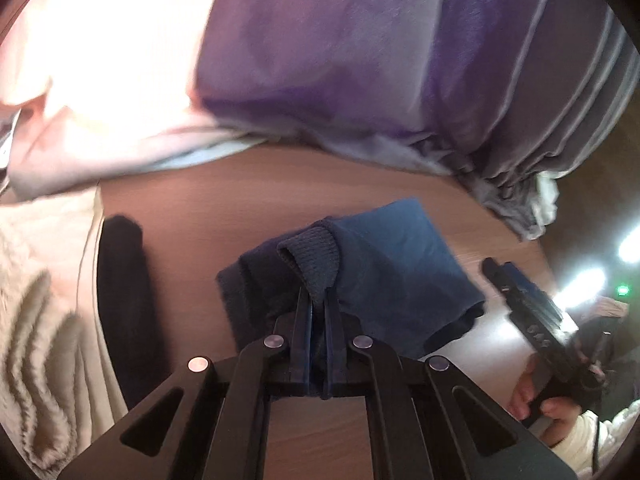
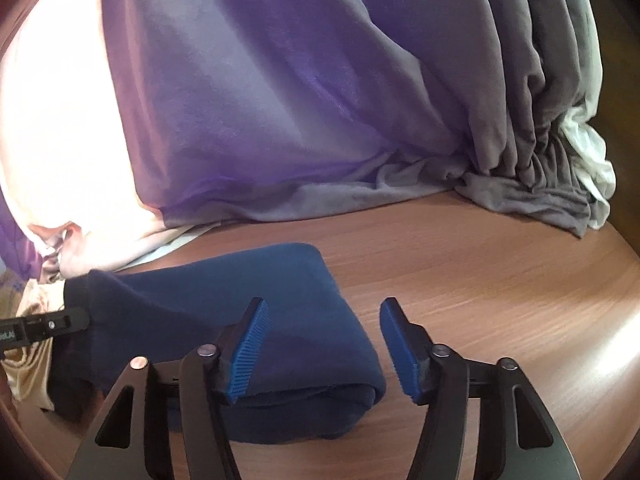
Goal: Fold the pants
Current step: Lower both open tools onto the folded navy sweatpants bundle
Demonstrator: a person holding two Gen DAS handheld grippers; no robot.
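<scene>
The dark blue pants [image 1: 400, 272] lie folded in a bundle on the wooden table [image 1: 240, 200]. My left gripper [image 1: 316, 294] is shut on a ribbed cuff [image 1: 316, 256] of the pants, which stands up between its fingers. In the right wrist view the pants [image 2: 192, 300] lie low and left, with a folded edge at the front. My right gripper [image 2: 324, 304] stands open just above their right end, its blue pads [image 2: 248, 344] touching nothing. It also shows at the right of the left wrist view as the right gripper [image 1: 494, 270], held by a hand [image 1: 536, 400].
Purple and grey draped fabric [image 2: 280, 100] runs along the back of the table, bunched at the right [image 2: 540, 176]. Pale cloth [image 1: 80, 80] and a cream fuzzy fabric [image 1: 40, 320] lie at the left beside a black item [image 1: 124, 300]. Bare wood [image 2: 500, 280] shows right of the pants.
</scene>
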